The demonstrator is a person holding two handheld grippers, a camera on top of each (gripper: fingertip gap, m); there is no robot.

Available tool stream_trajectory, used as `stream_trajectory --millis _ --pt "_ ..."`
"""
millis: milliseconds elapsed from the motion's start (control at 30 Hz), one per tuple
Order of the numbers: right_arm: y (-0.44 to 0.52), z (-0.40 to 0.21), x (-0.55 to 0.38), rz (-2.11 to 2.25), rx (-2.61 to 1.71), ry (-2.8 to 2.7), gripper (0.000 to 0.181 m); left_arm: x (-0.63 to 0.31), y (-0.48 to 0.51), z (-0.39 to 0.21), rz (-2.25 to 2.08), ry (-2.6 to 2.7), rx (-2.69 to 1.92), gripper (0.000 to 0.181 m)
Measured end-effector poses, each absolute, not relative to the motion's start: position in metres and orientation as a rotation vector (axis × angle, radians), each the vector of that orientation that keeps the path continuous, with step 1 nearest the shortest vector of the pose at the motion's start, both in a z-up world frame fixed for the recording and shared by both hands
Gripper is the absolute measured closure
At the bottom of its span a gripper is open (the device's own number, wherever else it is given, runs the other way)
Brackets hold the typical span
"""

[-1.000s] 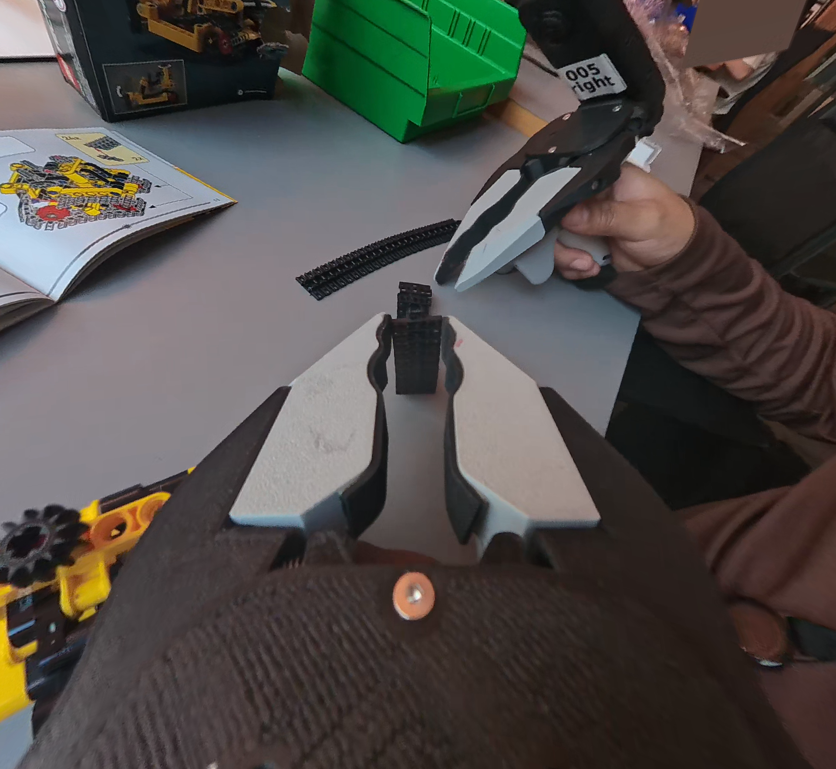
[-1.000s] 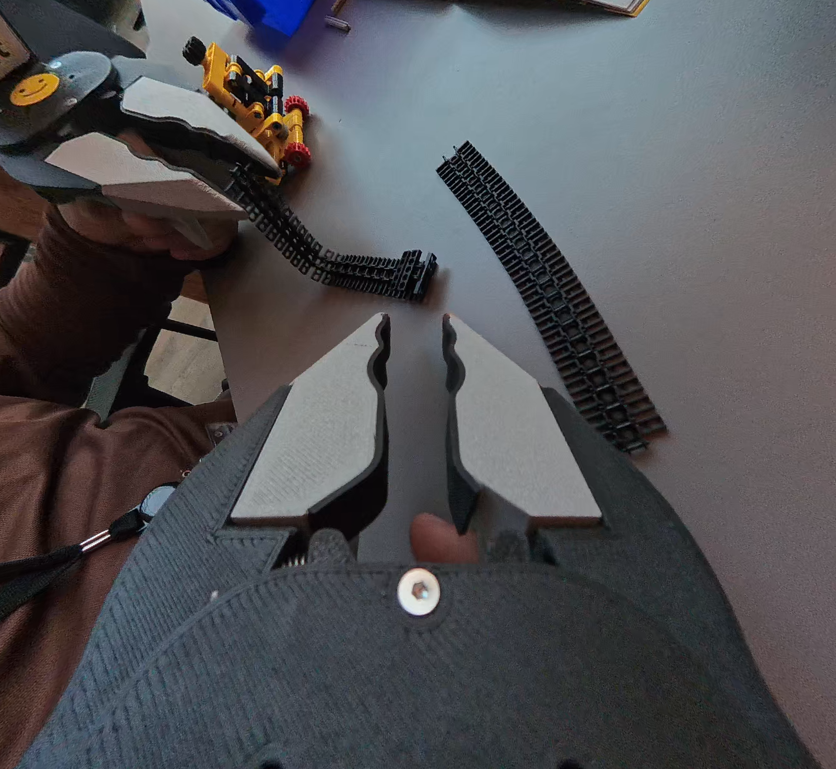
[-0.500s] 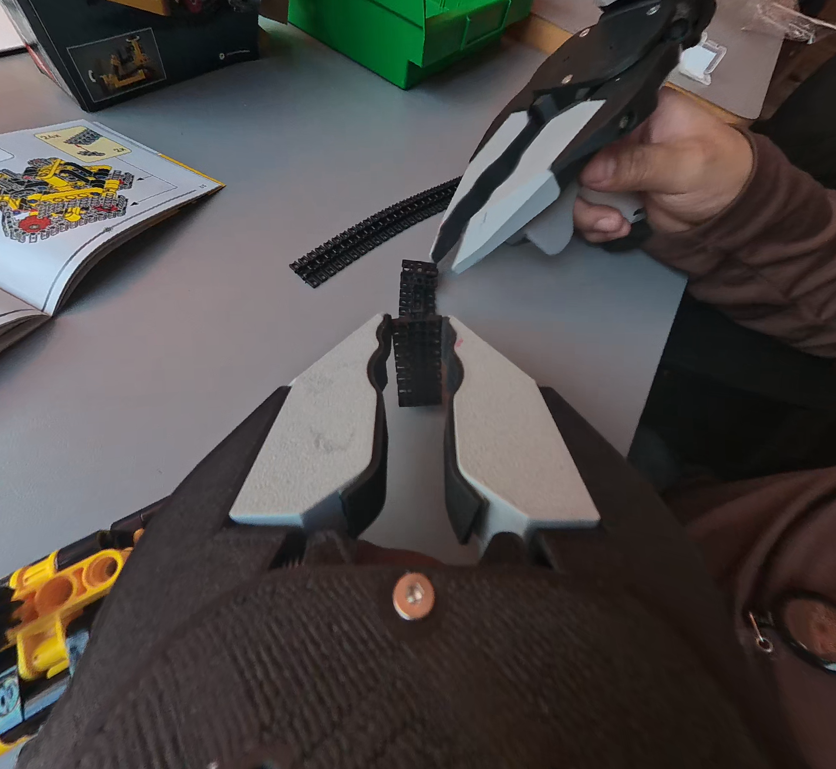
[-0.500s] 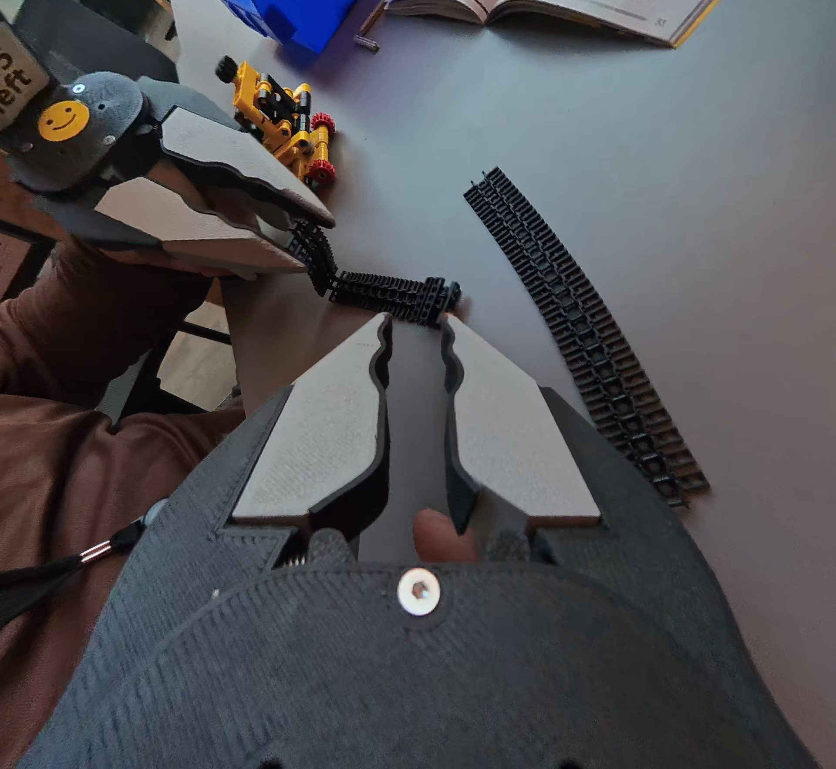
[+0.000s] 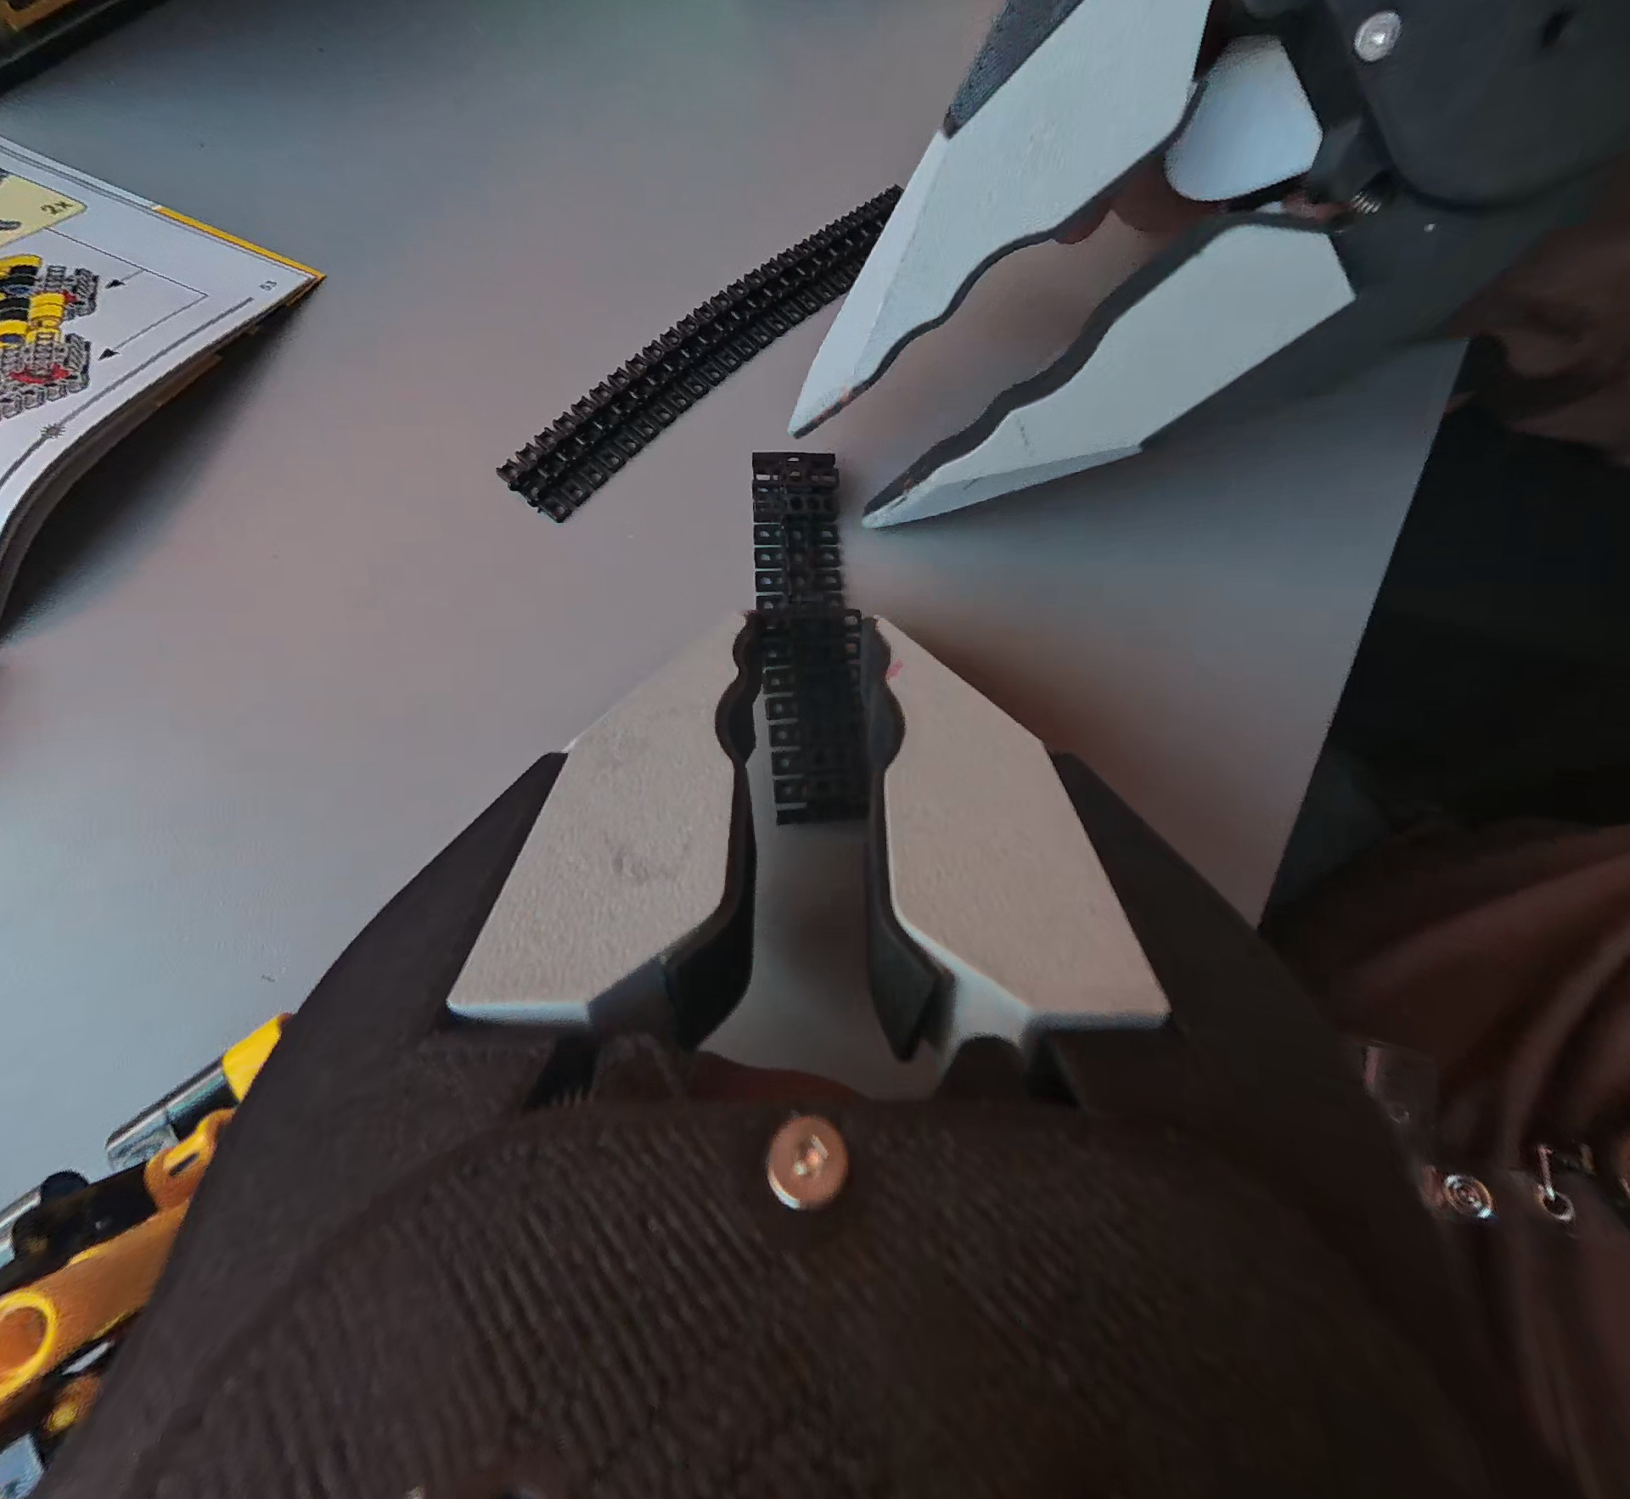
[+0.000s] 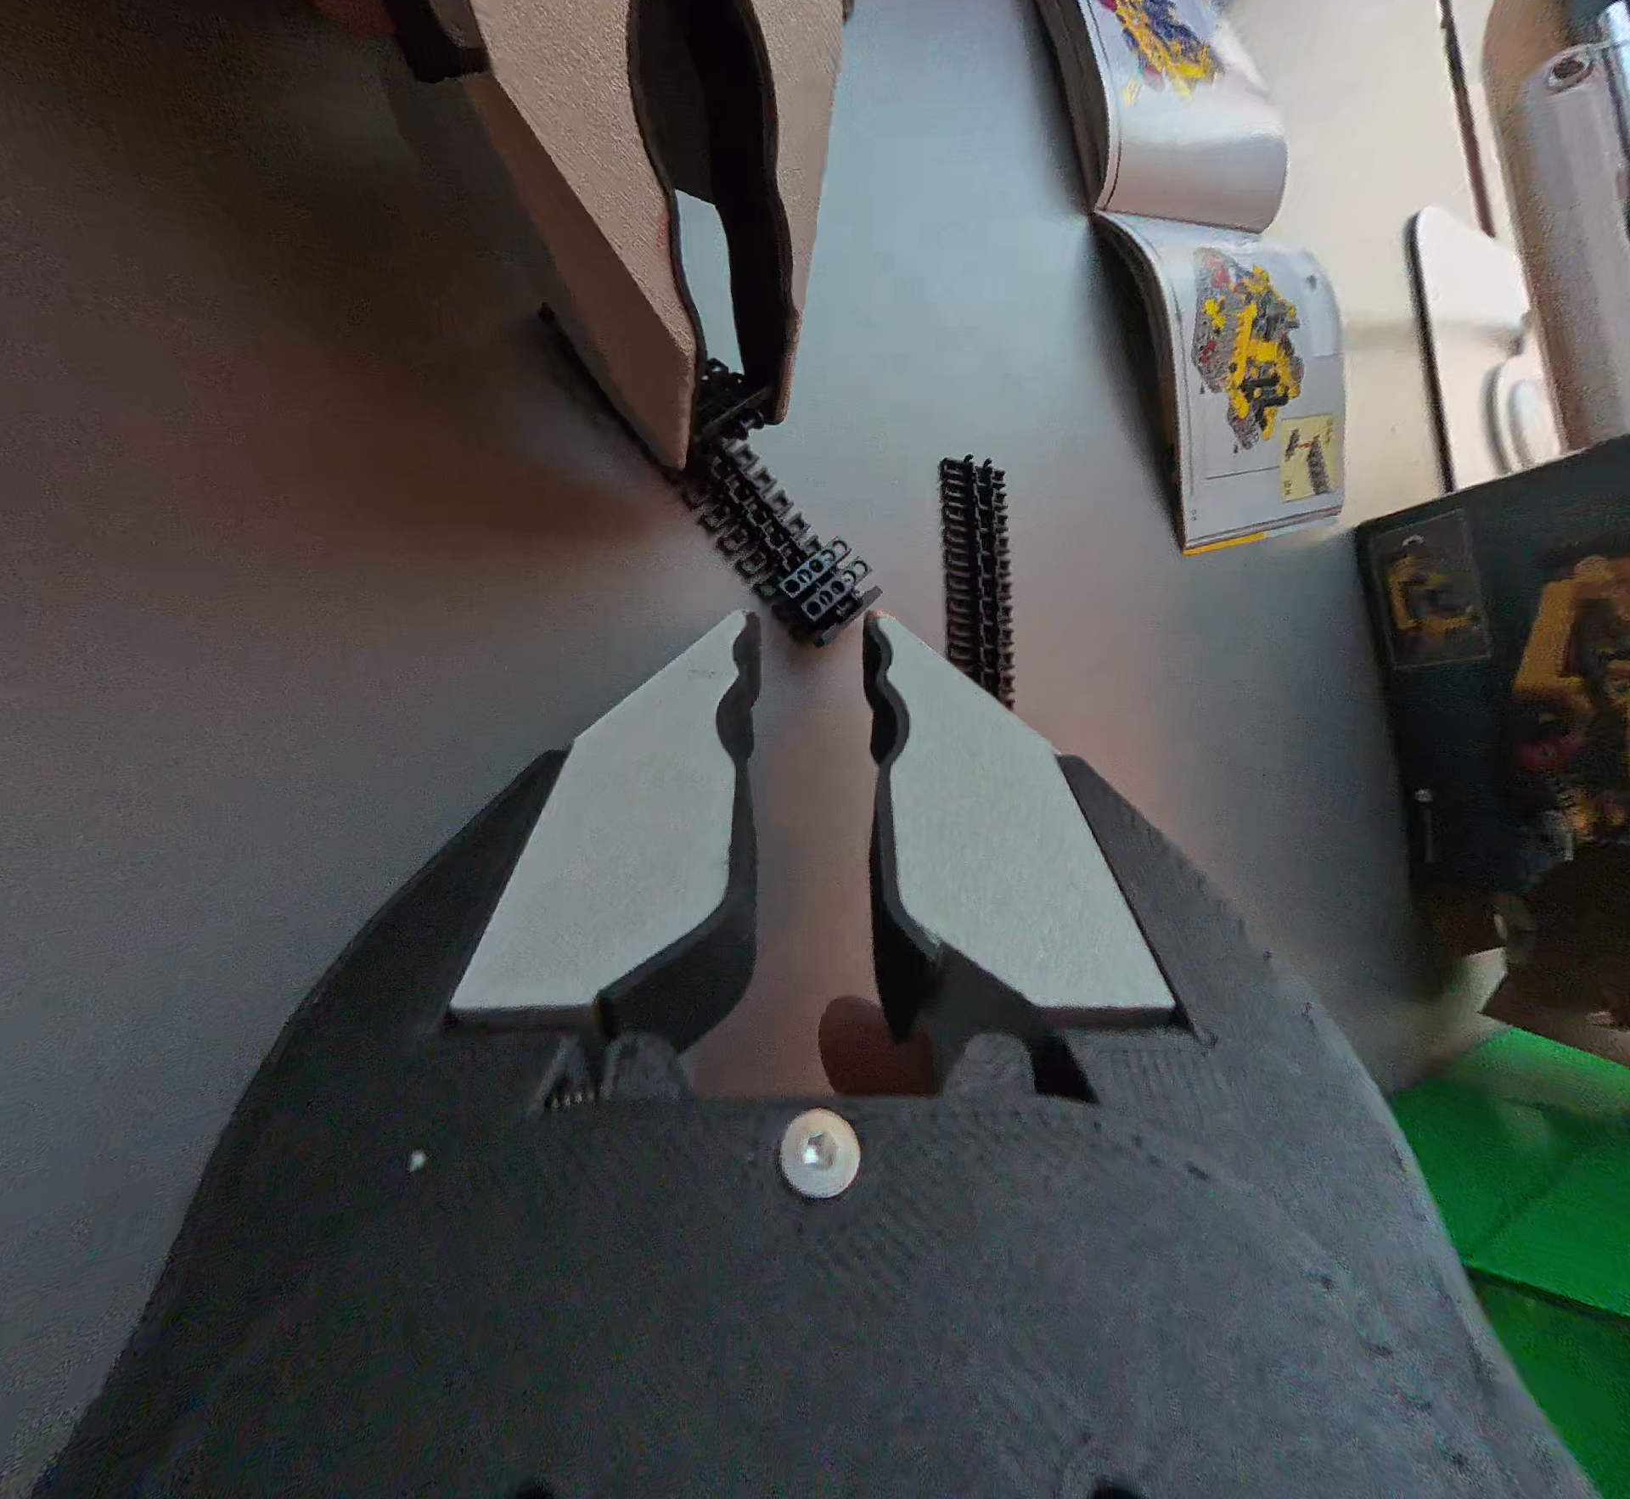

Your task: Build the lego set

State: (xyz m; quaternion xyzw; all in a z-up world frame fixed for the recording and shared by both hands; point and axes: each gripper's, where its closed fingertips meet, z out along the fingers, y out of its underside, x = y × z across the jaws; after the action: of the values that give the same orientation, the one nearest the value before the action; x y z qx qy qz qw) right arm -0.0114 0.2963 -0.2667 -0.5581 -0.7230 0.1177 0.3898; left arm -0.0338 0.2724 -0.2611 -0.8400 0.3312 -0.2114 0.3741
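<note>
Black track strips: 2. Left tongs (image 5: 810, 628) clamp 1 strip (image 5: 798, 539); right tongs (image 6: 810, 628) parted, empty.

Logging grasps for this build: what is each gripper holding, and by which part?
Left gripper pinches one black track strip across its sides, partway along. Right gripper holds nothing.

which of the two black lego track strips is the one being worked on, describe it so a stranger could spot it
On the grey table, right of the open instruction booklet, lie two black ribbed track strips. The one in play is the shorter-looking black track strip pinched in the left gripper, its free end pointing at the open right gripper. The other, long curved track strip, lies flat and untouched.
</note>
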Motion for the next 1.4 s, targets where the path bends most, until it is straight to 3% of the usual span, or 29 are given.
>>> stream_trajectory --millis 333,433,633,1400 --pt "0.3 -0.266 -0.017 0.222 -1.296 -1.922 0.163 -0.031 0.273 -0.263 -0.546 0.873 -2.153 0.163" --pt "0.301 -0.265 -0.018 0.213 -1.269 -1.923 0.175 -0.031 0.274 -0.264 -0.537 0.879 -2.158 0.163" --pt "0.299 -0.26 -0.023 0.306 -1.293 -1.874 0.181 -0.032 0.278 -0.266 -0.523 0.866 -2.176 0.163" --pt "0.282 -0.259 -0.032 0.417 -1.284 -1.886 0.181 -0.04 0.265 -0.271 -0.396 0.932 -2.175 0.155"
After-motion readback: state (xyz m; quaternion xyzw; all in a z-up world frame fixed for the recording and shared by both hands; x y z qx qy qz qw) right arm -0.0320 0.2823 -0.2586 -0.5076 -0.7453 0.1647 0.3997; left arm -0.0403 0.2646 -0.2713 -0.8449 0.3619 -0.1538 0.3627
